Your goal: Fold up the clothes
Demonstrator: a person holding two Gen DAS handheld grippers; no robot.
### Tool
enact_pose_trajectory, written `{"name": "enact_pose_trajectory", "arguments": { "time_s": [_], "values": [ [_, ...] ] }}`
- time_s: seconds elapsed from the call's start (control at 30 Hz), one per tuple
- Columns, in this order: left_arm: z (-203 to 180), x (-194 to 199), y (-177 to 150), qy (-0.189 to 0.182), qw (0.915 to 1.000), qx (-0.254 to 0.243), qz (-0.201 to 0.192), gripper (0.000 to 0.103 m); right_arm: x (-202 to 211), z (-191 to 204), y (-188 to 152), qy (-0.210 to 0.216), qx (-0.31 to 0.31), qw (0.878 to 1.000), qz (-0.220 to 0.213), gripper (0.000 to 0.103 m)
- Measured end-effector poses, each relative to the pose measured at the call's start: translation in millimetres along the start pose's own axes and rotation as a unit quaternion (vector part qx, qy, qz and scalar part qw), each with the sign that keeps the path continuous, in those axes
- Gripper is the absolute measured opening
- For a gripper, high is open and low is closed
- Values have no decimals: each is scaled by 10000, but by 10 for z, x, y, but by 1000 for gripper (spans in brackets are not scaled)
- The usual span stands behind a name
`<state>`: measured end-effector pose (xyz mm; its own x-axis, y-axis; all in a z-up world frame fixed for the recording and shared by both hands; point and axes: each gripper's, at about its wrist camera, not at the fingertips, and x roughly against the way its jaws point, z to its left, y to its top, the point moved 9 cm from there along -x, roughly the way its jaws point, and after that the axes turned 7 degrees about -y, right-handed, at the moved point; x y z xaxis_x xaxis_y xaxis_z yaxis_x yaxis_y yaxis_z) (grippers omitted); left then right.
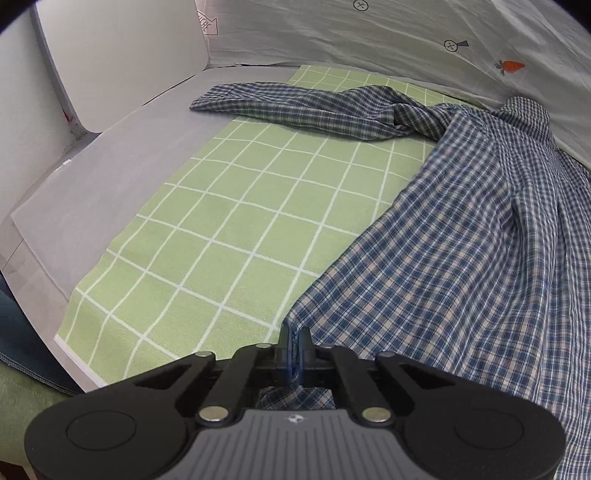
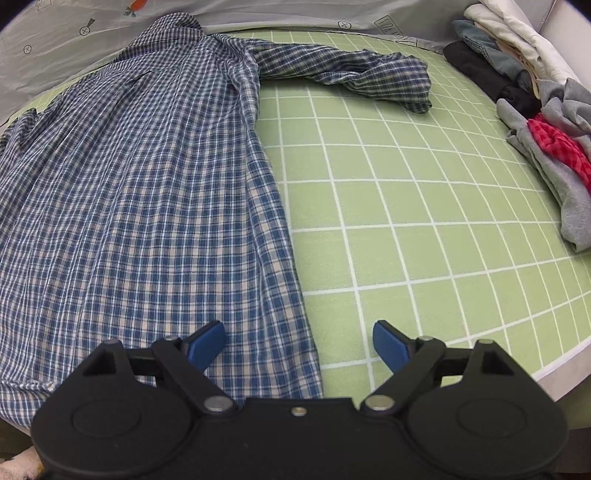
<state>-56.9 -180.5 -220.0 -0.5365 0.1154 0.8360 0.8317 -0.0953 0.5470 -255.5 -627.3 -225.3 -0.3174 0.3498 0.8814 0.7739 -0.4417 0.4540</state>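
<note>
Fingers of the left gripper point(image 1: 294, 341) are clamped on the near hem corner of one blue plaid shirt point(image 1: 461, 236). Right gripper point(image 2: 299, 341) fingers stand apart over the shirt's other hem edge, gripping nothing. The shirt lies spread on one green grid mat point(image 2: 406, 221). One pile of clothes point(image 2: 535, 110) sits at the mat's right edge. Printed writing on the grey sheet point(image 1: 369, 33) is unreadable.

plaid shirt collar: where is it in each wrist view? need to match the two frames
Left wrist: collar at upper right, against the white sheet.
Right wrist: collar at top, left of centre, same white sheet behind it.
Shared landmark: the orange carrot print on the sheet, just above the collar in both.
</note>
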Motion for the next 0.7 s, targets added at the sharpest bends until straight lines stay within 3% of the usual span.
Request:
{"name": "enact_pose_trajectory", "arguments": {
  "time_s": [0.27,0.4,0.53,0.57,0.6,0.7],
  "values": [
    [189,275,-326,283,9988,275,292,4,-117,-16,108,-110,-240,9996,125,100],
    [248,383,-260,325,9986,261,316,15,-143,-30,154,-183,-374,9990,176,102],
    [306,503,24,63,9993,373,19,55,-64,80,332,-633,-71,9980,-38,102],
    [317,504,117,78,9994,331,-58,70,-26,118,413,-768,3,9969,-183,102],
    [328,499,212,98,9995,279,-127,77,40,187,512,-855,59,9956,-384,102],
    [356,432,479,112,9995,202,-234,87,191,418,828,-716,158,9933,-897,103]
  ]
}}
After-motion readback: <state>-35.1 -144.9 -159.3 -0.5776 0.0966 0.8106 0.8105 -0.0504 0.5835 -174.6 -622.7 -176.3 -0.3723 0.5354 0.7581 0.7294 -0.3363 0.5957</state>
